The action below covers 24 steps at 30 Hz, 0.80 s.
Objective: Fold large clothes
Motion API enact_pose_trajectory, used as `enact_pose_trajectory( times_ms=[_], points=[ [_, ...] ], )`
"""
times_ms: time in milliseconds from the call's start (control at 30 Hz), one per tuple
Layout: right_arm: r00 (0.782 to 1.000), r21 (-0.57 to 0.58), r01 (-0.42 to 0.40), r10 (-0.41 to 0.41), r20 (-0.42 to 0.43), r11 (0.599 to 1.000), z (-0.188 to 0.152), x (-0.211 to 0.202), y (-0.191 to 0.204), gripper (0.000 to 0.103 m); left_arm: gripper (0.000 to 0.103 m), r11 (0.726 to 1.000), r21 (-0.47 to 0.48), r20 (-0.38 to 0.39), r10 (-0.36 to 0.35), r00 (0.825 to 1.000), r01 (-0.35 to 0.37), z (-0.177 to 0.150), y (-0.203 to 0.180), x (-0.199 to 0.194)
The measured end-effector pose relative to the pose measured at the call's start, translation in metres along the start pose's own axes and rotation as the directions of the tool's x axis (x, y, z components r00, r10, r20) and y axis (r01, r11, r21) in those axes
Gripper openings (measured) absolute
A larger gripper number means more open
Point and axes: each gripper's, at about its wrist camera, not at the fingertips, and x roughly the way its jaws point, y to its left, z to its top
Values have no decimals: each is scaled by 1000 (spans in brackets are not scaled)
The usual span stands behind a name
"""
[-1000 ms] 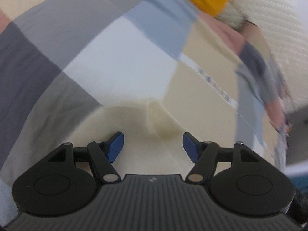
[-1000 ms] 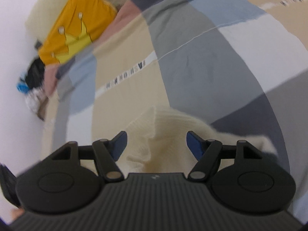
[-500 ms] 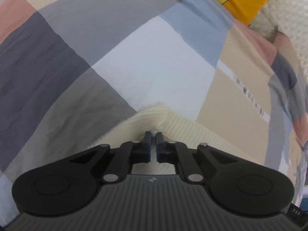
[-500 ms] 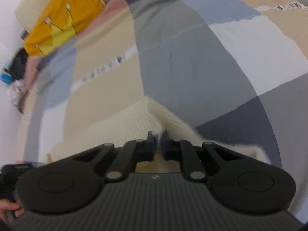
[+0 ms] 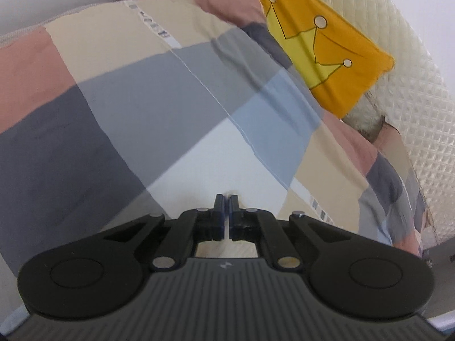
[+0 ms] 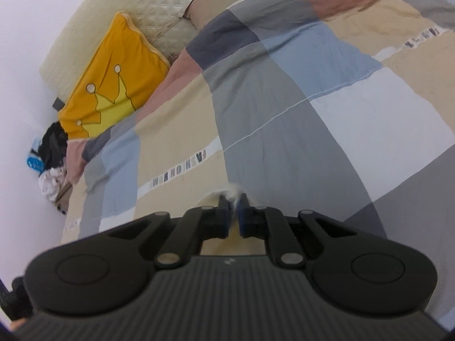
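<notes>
A cream knitted garment (image 6: 233, 191) is pinched between the blue pads of my right gripper (image 6: 233, 200), which is shut on it; only a fuzzy tuft shows above the fingertips and a cream strip below them. In the left wrist view my left gripper (image 5: 227, 199) is shut on the same cream garment (image 5: 227, 248), seen as a sliver at the tips and a patch under the jaws. Most of the garment is hidden beneath both grippers. Both are held above a patchwork bedspread (image 5: 148, 108) of grey, blue, beige and pink squares.
An orange cushion with a yellow crown (image 5: 321, 54) leans on the quilted cream headboard (image 5: 412, 85). The same cushion (image 6: 113, 85) sits at the left in the right wrist view, with dark clothes (image 6: 52, 147) piled beside the bed by the wall.
Both grippers went from open over the cream garment to shut on its edge. Both then lifted and tilted up, so the garment dropped out of sight and more bedspread and headboard show.
</notes>
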Motion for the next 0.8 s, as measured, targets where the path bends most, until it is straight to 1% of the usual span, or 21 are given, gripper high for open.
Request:
enact_pose_trajectory(
  times_ms=[67,167,200,233,267,300,333,367,400,467,567,633,733,767,800],
  points=[
    [1000,23,19,-19,-1,1000,-1,11,-7,9,3,1000,8,0,14,1000,-14,2,-1,9],
    [997,23,73,-73,-27,997,-8,35,-16,9,2,998,24,-9,53,999,-53,-2,4,30],
    [995,19,90,-89,-37,996,-11,44,-19,9,0,997,34,-12,68,998,-68,-3,5,38],
    [994,19,101,-100,-48,995,-14,51,-23,9,0,994,47,-1,99,995,-99,-4,8,46],
    [992,23,111,-110,-56,994,-17,58,-27,9,0,987,71,27,144,989,-145,-4,11,52],
    [990,31,126,-124,-64,992,-20,65,-32,9,0,983,79,31,166,986,-168,-3,17,60],
    [989,37,132,-129,-68,991,-22,69,-36,9,0,983,53,9,174,985,-175,-1,26,67],
    [989,41,131,-128,-70,991,-24,72,-39,9,0,987,27,-18,159,987,-159,0,34,72],
    [989,36,129,-126,-71,991,-26,75,-41,9,0,989,26,-34,149,988,-148,0,39,76],
    [989,-5,134,-134,-69,991,-28,78,-39,10,0,987,62,-37,152,988,-150,-2,41,80],
    [986,-56,150,-153,-63,987,-30,80,-31,10,0,990,87,-64,118,991,-112,-3,40,84],
    [986,-64,151,-155,-63,986,-29,79,-29,11,1,992,105,-82,86,993,-77,-1,36,84],
    [989,-46,126,-129,-71,991,-27,72,-30,12,4,992,123,-128,16,992,-1,-1,31,81],
    [991,-38,112,-114,-74,993,-26,68,-31,12,10,990,139,-139,0,990,20,-2,27,78],
    [992,-35,93,-95,-78,995,-26,65,-31,13,23,986,165,-144,-9,990,33,-4,25,73]
  ],
)
